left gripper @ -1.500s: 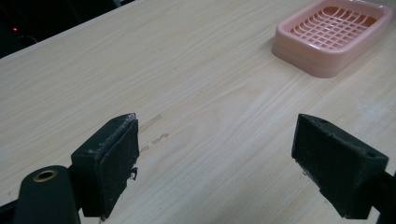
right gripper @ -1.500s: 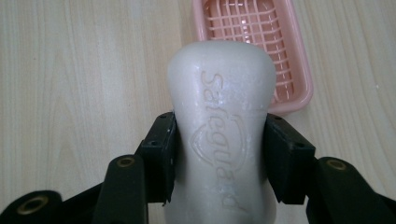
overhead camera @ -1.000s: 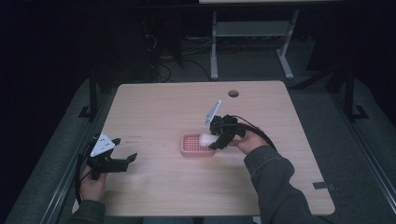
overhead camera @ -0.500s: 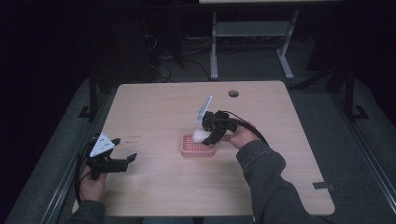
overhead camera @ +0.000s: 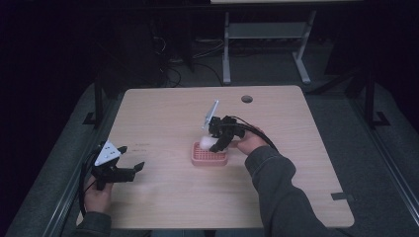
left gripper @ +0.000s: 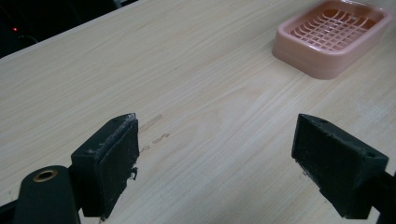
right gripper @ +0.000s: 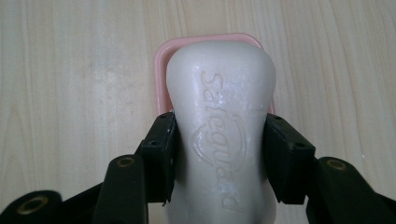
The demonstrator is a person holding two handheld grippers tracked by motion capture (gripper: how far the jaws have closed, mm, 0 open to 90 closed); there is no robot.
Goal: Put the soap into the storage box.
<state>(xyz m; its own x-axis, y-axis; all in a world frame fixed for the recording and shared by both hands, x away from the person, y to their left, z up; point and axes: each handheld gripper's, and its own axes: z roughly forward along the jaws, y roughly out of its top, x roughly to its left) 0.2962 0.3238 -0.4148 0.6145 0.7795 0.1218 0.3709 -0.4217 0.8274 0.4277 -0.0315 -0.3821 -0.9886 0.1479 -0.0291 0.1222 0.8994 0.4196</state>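
Note:
A white bar of soap (right gripper: 219,121) with raised lettering is clamped between the two black jaws of my right gripper (right gripper: 219,154). In the high view the soap (overhead camera: 206,142) hangs just over the left end of a pink soap dish (overhead camera: 210,157) near the table's middle, with the right gripper (overhead camera: 217,140) shut on it. The dish's pink rim (right gripper: 161,60) peeks out behind the soap. My left gripper (overhead camera: 129,170) rests near the table's front left, open and holding nothing. Its two pads (left gripper: 109,163) stand wide apart over bare wood, with the pink dish (left gripper: 334,39) farther off.
The wooden table (overhead camera: 163,113) has a round cable hole (overhead camera: 246,98) at the back right. A black tape mark (overhead camera: 342,196) lies near the front right edge. A metal stand (overhead camera: 262,49) and cables sit on the dark floor behind the table.
My right gripper has carried the soap leftward and slightly down, over the pink dish. The left gripper has stayed where it was.

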